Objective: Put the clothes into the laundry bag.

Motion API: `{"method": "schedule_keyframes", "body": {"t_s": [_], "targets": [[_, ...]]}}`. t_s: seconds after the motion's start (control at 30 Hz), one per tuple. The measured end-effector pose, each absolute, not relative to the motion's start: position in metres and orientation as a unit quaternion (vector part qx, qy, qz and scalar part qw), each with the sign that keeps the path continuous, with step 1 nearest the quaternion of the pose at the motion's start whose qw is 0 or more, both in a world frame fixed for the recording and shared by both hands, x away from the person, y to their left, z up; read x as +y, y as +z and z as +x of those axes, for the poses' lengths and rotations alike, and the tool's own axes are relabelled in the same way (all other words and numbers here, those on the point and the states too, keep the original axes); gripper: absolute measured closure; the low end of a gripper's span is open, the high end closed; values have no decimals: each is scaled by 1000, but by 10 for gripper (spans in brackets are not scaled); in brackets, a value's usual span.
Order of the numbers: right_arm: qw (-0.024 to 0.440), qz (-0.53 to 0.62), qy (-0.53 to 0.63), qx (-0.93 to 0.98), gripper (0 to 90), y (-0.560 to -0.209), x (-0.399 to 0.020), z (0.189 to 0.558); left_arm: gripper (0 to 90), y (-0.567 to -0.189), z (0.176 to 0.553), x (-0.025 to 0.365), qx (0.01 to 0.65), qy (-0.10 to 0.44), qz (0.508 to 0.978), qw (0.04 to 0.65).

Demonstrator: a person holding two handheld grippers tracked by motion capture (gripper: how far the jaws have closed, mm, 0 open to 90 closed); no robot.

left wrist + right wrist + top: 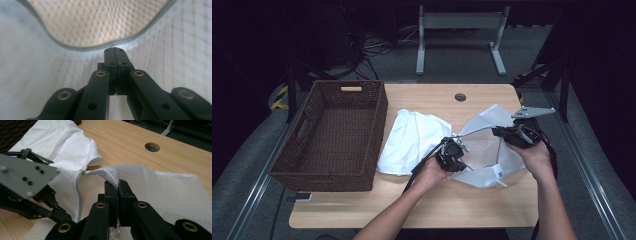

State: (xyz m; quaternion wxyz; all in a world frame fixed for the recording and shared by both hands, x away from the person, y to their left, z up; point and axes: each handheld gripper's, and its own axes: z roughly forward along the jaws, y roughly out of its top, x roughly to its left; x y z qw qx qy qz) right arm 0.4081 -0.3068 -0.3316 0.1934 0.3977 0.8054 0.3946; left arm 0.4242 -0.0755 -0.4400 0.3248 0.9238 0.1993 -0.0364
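A white mesh bag point(484, 152) lies on the right half of the wooden table point(412, 200), its upper edge lifted. My left gripper point(457, 150) is shut at the bag's left side; in the left gripper view its tips point(115, 50) meet at the grey-trimmed hem, with mesh point(100, 20) all around. My right gripper point(502, 133) is shut on the bag's raised edge point(112, 176), pinching a fold of mesh point(162, 187) between its jaws point(117, 185). A white cloth point(412, 137) lies flat just left of the bag, also seen as the white cloth point(60, 142) beyond the left gripper's grey plate point(25, 177).
A dark wicker basket point(319, 175) stands on the table's left part, with nothing seen inside. A round cable hole point(460, 97) sits near the far edge. Bare wood runs along the front edge. Beyond the table are desk legs and cables on the floor.
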Motion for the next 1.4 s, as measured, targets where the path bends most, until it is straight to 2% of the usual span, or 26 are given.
{"method": "schedule_keyframes", "body": {"t_s": [0.23,0.47,0.5,0.57,0.7,0.93,1.03,1.17,1.4], "targets": [[190,403,390,806,875,-337,-309,411,726,-417,416,-54,210,-31,918,335],[193,403,390,805,875,-337,-310,410,602,-397,421,-24,255,-3,905,339],[193,403,391,805,875,-337,-310,410,578,-391,428,-12,275,22,902,332],[192,403,391,805,875,-337,-310,410,562,-389,432,-6,282,28,900,331],[190,403,391,805,875,-337,-310,410,458,-377,452,20,331,54,883,328],[191,401,391,806,875,-337,-310,410,354,-355,474,49,380,100,861,323],[190,401,389,807,875,-337,-309,410,273,-355,485,54,399,112,856,309],[190,396,385,812,875,-339,-307,411,107,-365,495,53,422,114,853,287],[188,392,380,816,875,-341,-303,411,37,-392,509,43,435,111,859,246]]}}
